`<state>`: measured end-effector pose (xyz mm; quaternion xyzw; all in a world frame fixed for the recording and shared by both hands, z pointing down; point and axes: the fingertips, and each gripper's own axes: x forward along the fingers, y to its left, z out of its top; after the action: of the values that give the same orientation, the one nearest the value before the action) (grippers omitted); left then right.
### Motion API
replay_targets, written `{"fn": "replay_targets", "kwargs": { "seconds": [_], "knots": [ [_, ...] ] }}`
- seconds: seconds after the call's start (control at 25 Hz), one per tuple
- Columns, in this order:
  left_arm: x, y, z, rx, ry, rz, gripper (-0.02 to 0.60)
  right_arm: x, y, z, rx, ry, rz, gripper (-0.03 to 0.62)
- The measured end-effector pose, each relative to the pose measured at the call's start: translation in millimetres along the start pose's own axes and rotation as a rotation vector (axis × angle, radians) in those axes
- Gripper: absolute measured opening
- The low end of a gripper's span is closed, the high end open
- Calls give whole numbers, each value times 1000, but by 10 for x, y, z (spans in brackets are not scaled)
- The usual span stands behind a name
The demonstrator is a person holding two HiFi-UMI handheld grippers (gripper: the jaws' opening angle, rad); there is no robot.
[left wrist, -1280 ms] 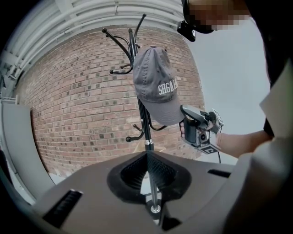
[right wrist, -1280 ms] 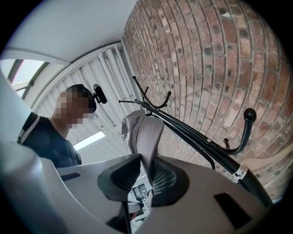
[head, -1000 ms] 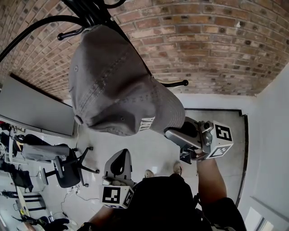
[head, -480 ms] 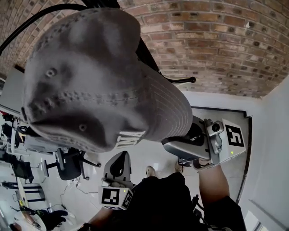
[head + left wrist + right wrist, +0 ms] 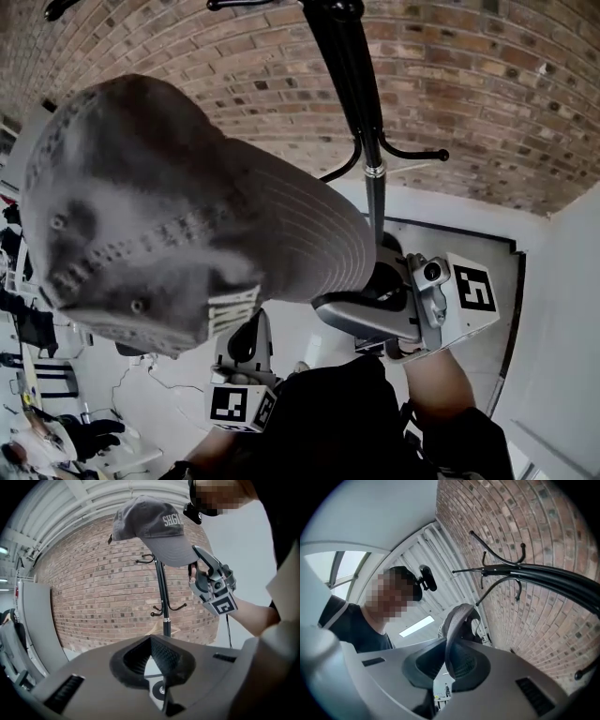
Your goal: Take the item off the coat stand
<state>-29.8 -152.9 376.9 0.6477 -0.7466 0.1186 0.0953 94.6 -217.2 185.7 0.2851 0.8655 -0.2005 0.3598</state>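
A grey baseball cap (image 5: 187, 216) hangs in the air close under the head camera. My right gripper (image 5: 361, 314) is shut on the edge of its brim (image 5: 453, 634). The left gripper view shows the cap (image 5: 154, 524) clear of the black coat stand (image 5: 161, 592), above and in front of its hooks, with the right gripper (image 5: 199, 564) pinching the brim from the right. The stand's pole (image 5: 361, 112) rises just behind the cap. My left gripper (image 5: 246, 349) is held low by the body, shut with nothing in it (image 5: 164, 686).
A red brick wall (image 5: 469, 94) stands behind the stand, above a white floor (image 5: 441, 220). Curved hooks (image 5: 417, 153) stick out from the pole toward the right. A grey panel (image 5: 37, 620) leans at the left, and desks with black chairs (image 5: 28, 328) stand far left.
The cap, held by the right gripper, has come off the hook and moved left and nearer the head camera. The stand's pole now shows uncovered. The left gripper has stayed put.
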Motion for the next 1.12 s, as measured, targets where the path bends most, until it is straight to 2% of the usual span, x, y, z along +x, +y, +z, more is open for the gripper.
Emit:
{"fn": "replay_targets", "kwargs": {
  "seconds": [0.16, 0.44, 0.6, 0.8, 0.96, 1.12],
  "knots": [
    [-304, 359, -85, -26, -33, -20, 25, 31, -17, -359, 44, -53, -137, 31],
    [-1006, 1247, -262, -59, -95, -66, 25, 116, 133, -1103, 61, -179, -450, 31],
    [-1376, 1623, -400, -91, -128, -124, 25, 177, 380, -1541, 36, -187, -643, 31],
    [-1736, 1993, -649, -115, -99, -189, 25, 197, 668, -2178, 54, -192, -851, 31],
    [-1942, 2041, -780, -132, -80, -250, 25, 246, 898, -2527, 65, -178, -967, 31],
    [-2034, 1944, -787, -138, -86, -296, 25, 387, 1118, -2710, 67, -172, -1007, 31]
  ]
}}
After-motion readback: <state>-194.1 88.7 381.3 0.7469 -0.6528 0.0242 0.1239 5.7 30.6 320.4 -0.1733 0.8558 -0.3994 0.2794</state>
